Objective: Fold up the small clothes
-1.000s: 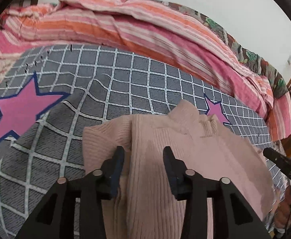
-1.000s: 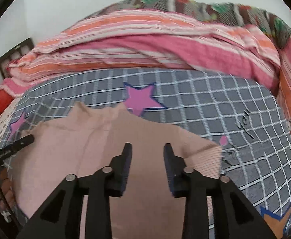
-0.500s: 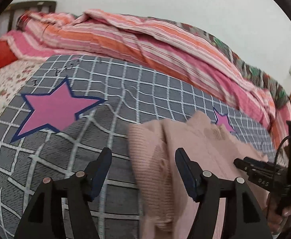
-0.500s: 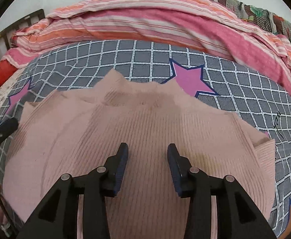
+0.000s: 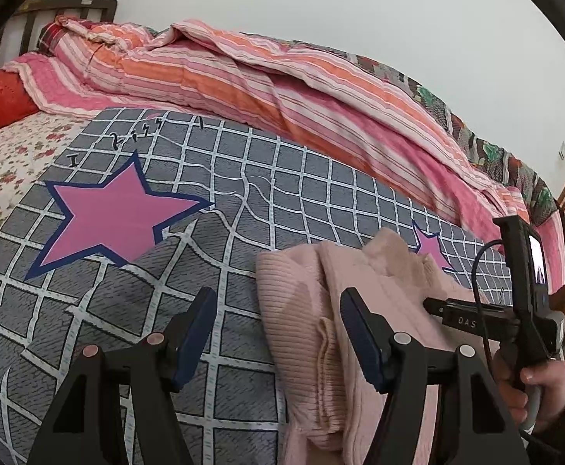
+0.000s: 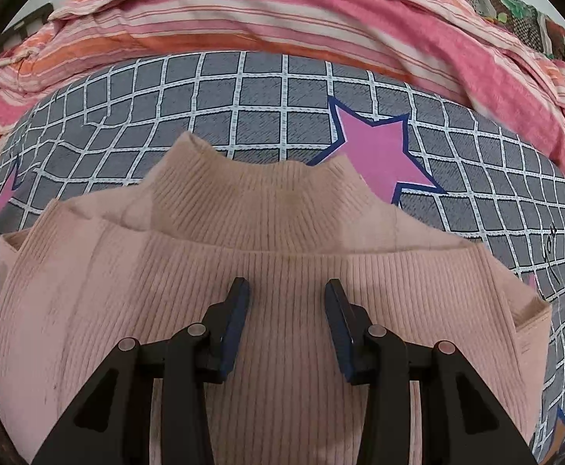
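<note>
Left wrist view: the checked bedspread [image 5: 290, 178] lies bare left of the sweater [image 5: 313, 310], out to the striped quilt [image 5: 282, 89] at its far edge. The sweater's collar [image 6: 259, 190] points toward that quilt, its length running back toward the grippers. Left gripper [image 5: 278, 333] has just widened, empty, astride the sweater's folded left edge. Right gripper [image 6: 286, 321] has just parted slightly, empty, over the sweater's middle.
</note>
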